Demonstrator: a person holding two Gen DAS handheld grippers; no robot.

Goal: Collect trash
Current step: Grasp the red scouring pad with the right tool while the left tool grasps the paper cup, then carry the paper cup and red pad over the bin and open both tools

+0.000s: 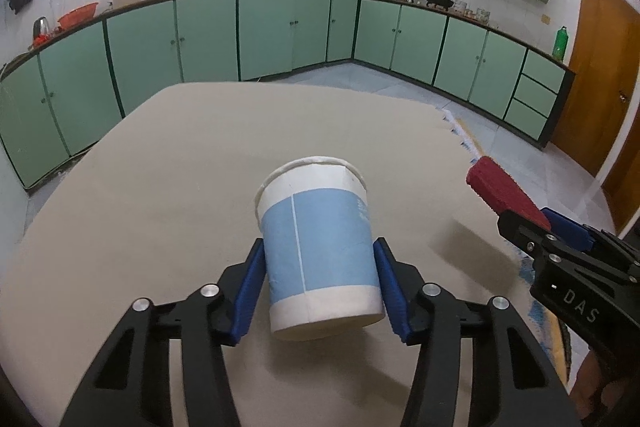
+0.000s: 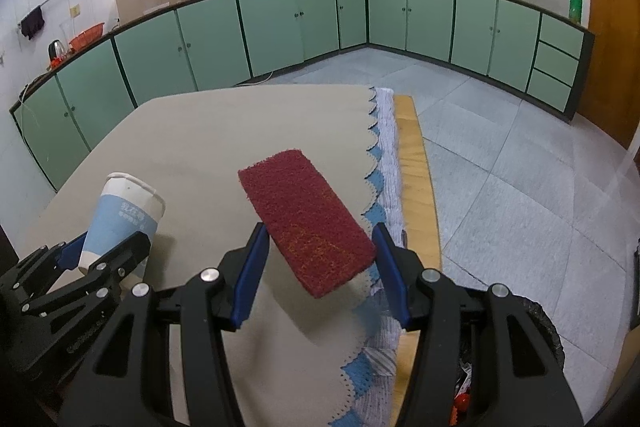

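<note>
Left gripper (image 1: 320,283) is clamped on the cup (image 1: 320,251) — blue pads pressed to both sides of its lower half. No mention of jaw travel can be checked here, only the grip itself. Cup is white w/ a wide light-blue band, rim pointing away from the camera and tipped a bit; its base looks lifted off the cloth (image 1: 160,167), w/ a shadow under it. In the right wrist view the cup (image 2: 124,211) leans left, held at its lower part by the left gripper (image 2: 102,253).

Right gripper (image 2: 318,267) grips a red pad (image 2: 308,219) — a flat rectangular scrub pad, held by its near end, sticking out fwd above the cloth's scalloped edge. From the left view the pad (image 1: 500,187) juts up-left from the right gripper (image 1: 516,223).

Beige cloth (image 2: 200,147) covers the table; a wood edge (image 2: 412,163) shows at right.
</note>
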